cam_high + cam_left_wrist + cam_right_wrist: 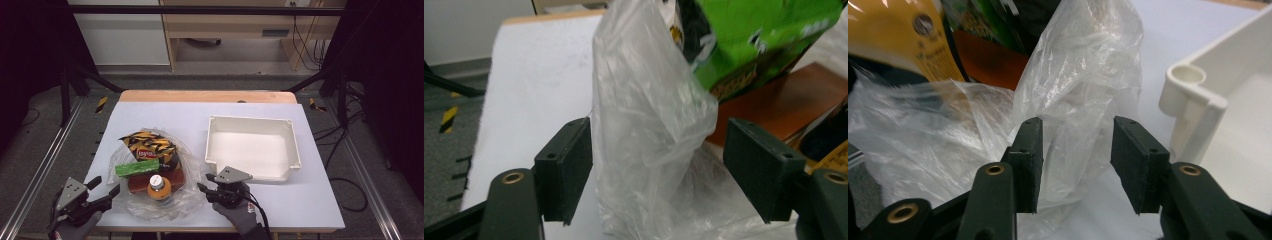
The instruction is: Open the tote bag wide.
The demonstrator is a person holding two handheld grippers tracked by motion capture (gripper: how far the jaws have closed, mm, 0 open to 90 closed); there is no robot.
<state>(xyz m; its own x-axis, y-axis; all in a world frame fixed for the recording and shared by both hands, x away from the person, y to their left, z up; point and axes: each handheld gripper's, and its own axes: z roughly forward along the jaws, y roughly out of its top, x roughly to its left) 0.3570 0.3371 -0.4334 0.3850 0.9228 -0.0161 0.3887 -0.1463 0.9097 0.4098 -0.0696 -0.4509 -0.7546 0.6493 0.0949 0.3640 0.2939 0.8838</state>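
White table (150, 112), seen from the high view. Near its front left lies a clear plastic bag (185, 197), spread open and crumpled, with goods on it: a chip packet (147, 145) farthest back, a green box (136, 167) lying across, a brown box (140, 182) under it, and an orange-capped bottle (159, 187) at the front. To the right of the bag, just beside it, sits an empty white tray (295, 145).

Left gripper (106, 187) at the bag's front-left edge, held by a gloved hand (75, 222). In the left gripper view its jaws stand wide apart, with a raised fold of the bag (649, 125) between them; the film touches the left jaw's inner face, the other jaw stands clear of it. Green box (764, 35) and brown box (794, 110) show behind the fold.

Right gripper (204, 183) at the bag's front-right edge, close to the tray's near corner, in the other gloved hand (240, 212). In the right gripper view its jaws are parted, less widely, around another upright fold of bag (1083, 100); not pinched shut. Tray corner (1193, 95) stands just right of the jaws; bottle (893, 35) upper left.
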